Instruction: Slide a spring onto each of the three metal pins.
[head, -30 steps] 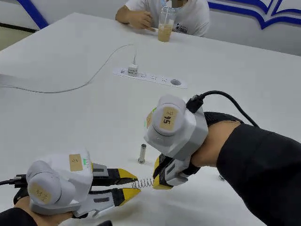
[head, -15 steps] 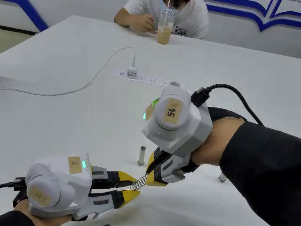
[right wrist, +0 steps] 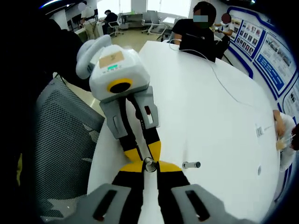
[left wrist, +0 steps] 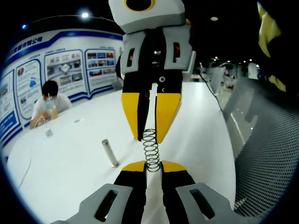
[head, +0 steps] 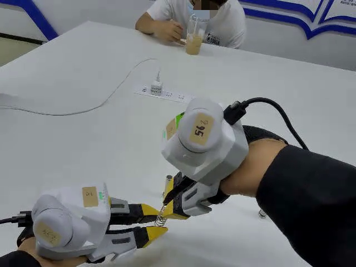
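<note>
White surface (head: 83,128) stretches far out ahead of both tongs, and a person (head: 228,22) sits at its far edge, well beyond them.

Left tongs (head: 162,220) reach in from the near side and right tongs (head: 167,210) come down to meet them tip to tip. In the left gripper view, the left tongs (left wrist: 152,167) rise from below and the right tongs (left wrist: 150,136) hang from above.

Well beyond the tongs lies a power strip (head: 167,93) with a thin cable (head: 105,100) trailing away. A cup (head: 194,36) stands by the person.

Just beyond the right tongs stands a bare pin (head: 168,182), upright and with nothing on it. Behind the right tongs, beside the sleeve, sits a small metal piece (head: 261,213). It is too small to tell whether it is a pin with a spring on it.

Between the two pairs of tips runs the spring (left wrist: 151,149), clear of the surface. Each pair is pressed together on one end of it, the left tongs pinching the near end and the right tongs the far end.

As a judgement, this spring is being passed or lined up and is not yet on a pin. The bare pin has yet to receive one, so much of the job looks unfinished.
</note>
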{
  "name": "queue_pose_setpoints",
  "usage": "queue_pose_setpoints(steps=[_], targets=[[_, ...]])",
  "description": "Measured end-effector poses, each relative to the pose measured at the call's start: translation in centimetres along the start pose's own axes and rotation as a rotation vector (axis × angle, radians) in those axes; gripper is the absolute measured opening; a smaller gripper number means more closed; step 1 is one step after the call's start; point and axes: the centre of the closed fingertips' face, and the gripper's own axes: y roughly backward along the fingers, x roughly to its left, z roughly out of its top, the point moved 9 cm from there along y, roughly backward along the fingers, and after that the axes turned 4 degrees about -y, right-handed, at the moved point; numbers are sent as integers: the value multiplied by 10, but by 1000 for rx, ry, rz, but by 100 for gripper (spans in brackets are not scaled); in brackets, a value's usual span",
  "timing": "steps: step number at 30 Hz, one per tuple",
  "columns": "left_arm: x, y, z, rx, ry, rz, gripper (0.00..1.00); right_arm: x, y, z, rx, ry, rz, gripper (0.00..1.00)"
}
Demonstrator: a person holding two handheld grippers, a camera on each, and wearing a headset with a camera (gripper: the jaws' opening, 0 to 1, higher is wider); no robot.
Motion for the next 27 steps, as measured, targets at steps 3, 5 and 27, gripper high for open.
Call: queue_pose_setpoints(steps=[3,5,27], targets=[[0,0,0,-2,0,-1,12,1,0,1,-1,5,0,11],[0,-1,0,-4,1,-1,12,1,0,2,0,9,0,11],[2,-2,-1,-12,39,6,23,-8,2,-1,12,11,-16,11]])
